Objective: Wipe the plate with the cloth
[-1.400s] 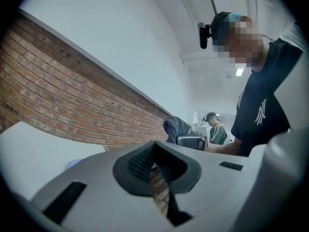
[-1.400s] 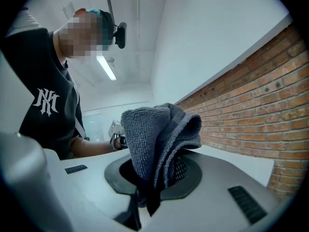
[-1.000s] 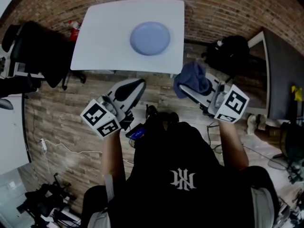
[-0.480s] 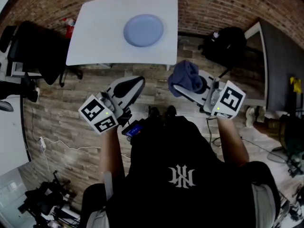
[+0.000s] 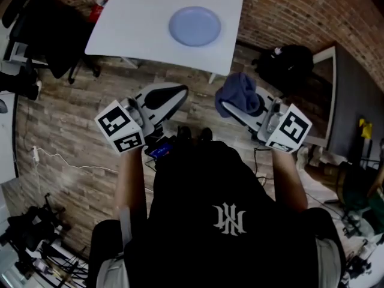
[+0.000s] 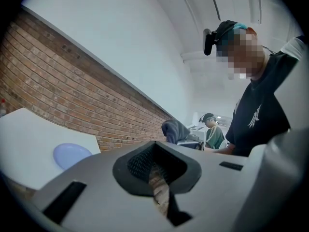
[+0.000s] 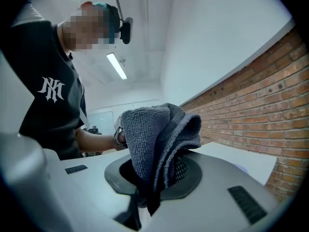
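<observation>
At twelve o'clock, plate [image 5: 194, 26] on tabletop [image 5: 135, 32], unwiped. Right gripper [image 5: 227, 108] clamps cloth [image 5: 240, 95]; left gripper [image 5: 179, 91] closed, empty. Likely approach step; next, bring cloth onto plate.

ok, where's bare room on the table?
Table holds only the plate. Widest bare patch: left of the plate to the left edge. Narrower strips between plate and the near and right edges. Floor crowded by chair and bag.
</observation>
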